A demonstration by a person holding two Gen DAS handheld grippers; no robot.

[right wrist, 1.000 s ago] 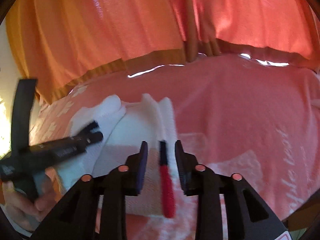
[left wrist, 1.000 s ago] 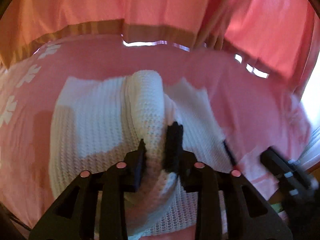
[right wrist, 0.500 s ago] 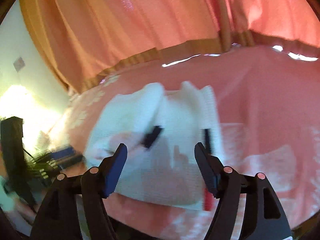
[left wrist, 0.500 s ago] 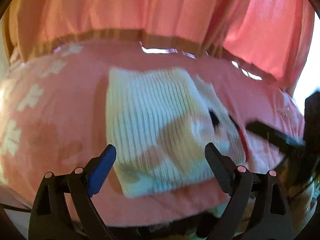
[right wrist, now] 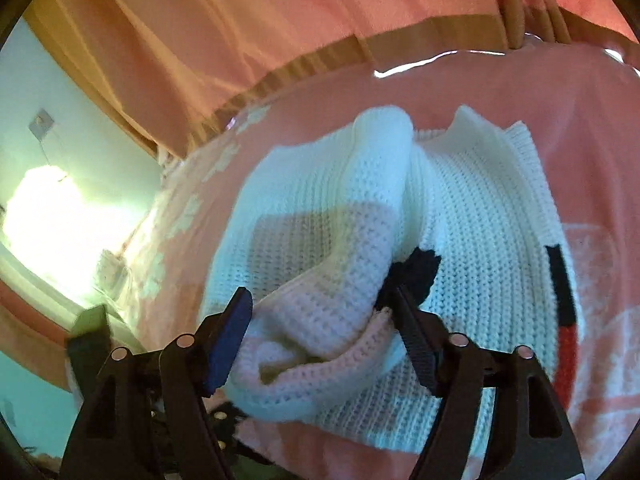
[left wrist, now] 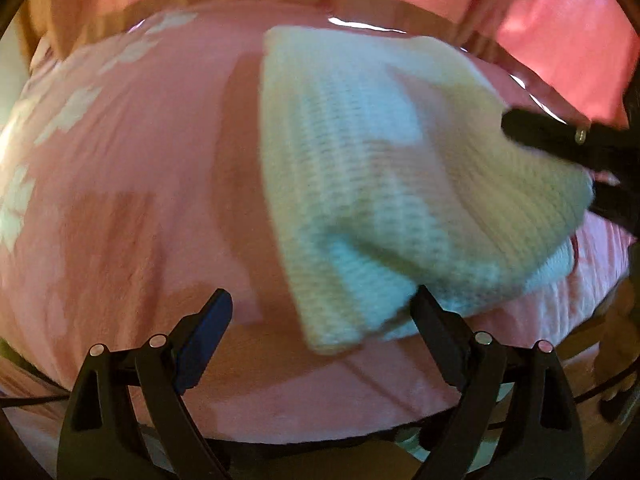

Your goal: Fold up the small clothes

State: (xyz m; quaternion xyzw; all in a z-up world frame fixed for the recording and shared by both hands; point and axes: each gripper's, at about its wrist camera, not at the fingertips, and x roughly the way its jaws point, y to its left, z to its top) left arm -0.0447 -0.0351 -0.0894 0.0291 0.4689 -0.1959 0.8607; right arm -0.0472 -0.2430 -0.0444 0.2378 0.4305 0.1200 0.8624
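Observation:
A white knit sweater (left wrist: 380, 176) lies bunched and partly folded on a pink cloth-covered table (left wrist: 120, 200). In the right wrist view the sweater (right wrist: 460, 220) shows a black and red stripe at its right edge and a black trim patch. My left gripper (left wrist: 320, 312) is open and empty, just in front of the sweater's near left corner. My right gripper (right wrist: 324, 312) is open, its fingers on either side of a rolled fold of the sweater. The right gripper's dark body shows at the right edge of the left wrist view (left wrist: 560, 136).
Pink-orange curtains (right wrist: 280, 20) hang behind the table. The pink tablecloth has white flower prints (left wrist: 72, 108) on its left part. A bright window or lamp glare (right wrist: 44, 216) lies far left, beside a pale wall.
Both grippers have opened: the left let go of the sweater fold and the right let go of the striped edge. Both pulled back. The right now straddles a rolled fold.

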